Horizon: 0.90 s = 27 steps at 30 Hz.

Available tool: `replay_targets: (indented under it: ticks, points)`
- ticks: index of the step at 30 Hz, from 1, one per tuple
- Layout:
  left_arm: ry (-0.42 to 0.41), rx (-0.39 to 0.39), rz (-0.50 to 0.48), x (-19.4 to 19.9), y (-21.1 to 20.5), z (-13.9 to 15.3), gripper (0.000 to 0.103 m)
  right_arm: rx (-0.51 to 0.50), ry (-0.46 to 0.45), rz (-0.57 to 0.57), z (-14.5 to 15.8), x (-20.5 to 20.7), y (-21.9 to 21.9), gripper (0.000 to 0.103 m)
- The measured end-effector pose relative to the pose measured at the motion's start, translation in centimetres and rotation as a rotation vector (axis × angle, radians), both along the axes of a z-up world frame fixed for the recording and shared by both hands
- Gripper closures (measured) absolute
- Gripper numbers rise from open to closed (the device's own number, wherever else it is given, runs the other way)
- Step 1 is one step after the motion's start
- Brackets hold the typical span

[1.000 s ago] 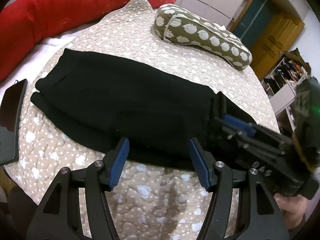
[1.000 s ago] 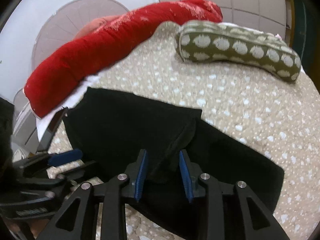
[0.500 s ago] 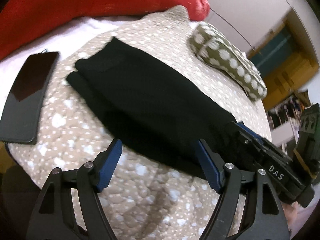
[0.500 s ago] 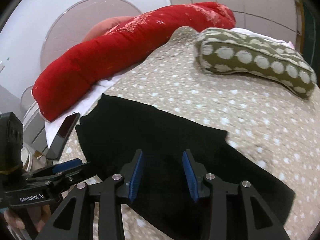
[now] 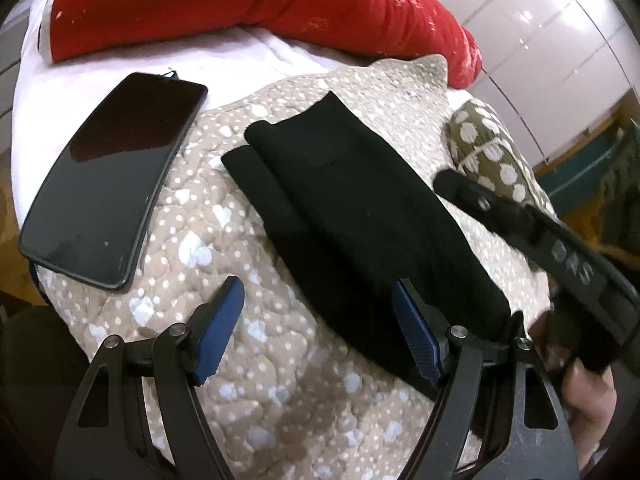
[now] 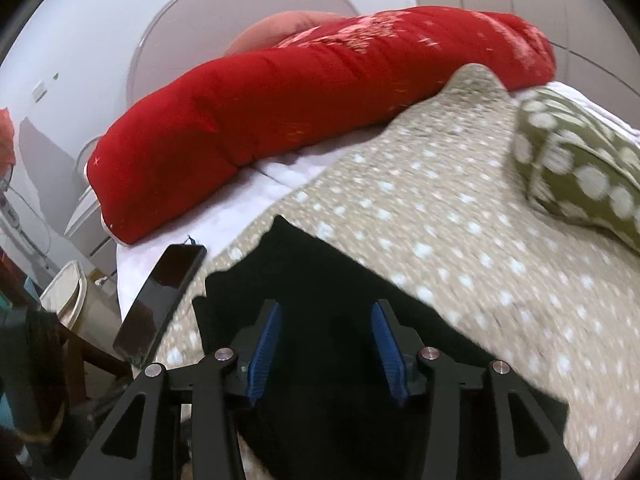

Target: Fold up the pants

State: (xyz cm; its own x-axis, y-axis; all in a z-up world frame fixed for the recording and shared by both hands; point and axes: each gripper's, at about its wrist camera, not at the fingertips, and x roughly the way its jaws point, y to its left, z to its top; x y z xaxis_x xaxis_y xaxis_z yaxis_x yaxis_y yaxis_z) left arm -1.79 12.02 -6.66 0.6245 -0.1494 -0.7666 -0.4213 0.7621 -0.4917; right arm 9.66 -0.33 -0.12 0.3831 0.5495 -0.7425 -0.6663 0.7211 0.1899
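Observation:
The black pants lie folded in a long strip on the beige dotted quilt. In the left wrist view my left gripper is open and empty, its right pad over the pants' near edge. My right gripper shows there as a black arm at the right, above the pants. In the right wrist view my right gripper is open and empty, low over the black pants, whose far end lies ahead of the pads.
A black phone lies at the quilt's left edge on the white sheet, also in the right wrist view. A red bolster lies at the back. A green spotted cushion lies at the right.
Both grippers have swung left along the pants toward the end near the phone. My right gripper has let go of the cloth fold it pinched and now stands open.

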Motion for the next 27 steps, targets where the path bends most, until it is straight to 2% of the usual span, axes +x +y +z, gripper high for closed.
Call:
replay_targets:
  ticks: [6,11,15,17,18,20,21,22,25,27]
  points:
    - [-0.018,-0.027,0.022,0.7,0.6,-0.5,0.022,-0.068,-0.008,0.071,-1.1,3.3,4.0,0.056]
    - [-0.088,-0.092,0.02,0.7,0.9,-0.8,0.003,-0.096,0.041,0.132,-3.3,5.3,6.4,0.056]
    - [-0.114,-0.055,0.008,0.9,0.3,-0.8,0.002,-0.07,0.072,0.141,-5.2,6.0,7.1,0.056]
    - [-0.125,-0.04,-0.007,0.9,0.2,-0.9,0.002,-0.028,0.086,0.13,-5.3,6.2,6.7,0.064]
    - [-0.132,-0.037,-0.014,1.0,0.2,-0.9,0.005,-0.017,0.091,0.126,-5.3,6.2,6.5,0.068]
    - [-0.132,-0.025,-0.02,1.1,0.4,-0.9,0.037,0.018,0.101,0.121,-4.9,6.3,5.7,0.081]
    - [-0.117,-0.028,-0.033,1.4,0.5,-1.1,0.065,0.037,0.104,0.121,-4.6,6.2,5.2,0.083]
    - [-0.093,-0.046,-0.052,1.8,0.6,-1.5,0.075,0.059,0.098,0.118,-4.1,5.9,4.6,0.087]
    - [-0.101,-0.05,-0.064,1.6,0.7,-1.2,0.084,0.101,0.067,0.114,-2.5,4.8,3.2,0.09]
    - [-0.15,0.019,-0.083,0.7,-0.2,0.7,0.086,0.138,0.037,0.11,-0.9,3.8,2.0,0.091]
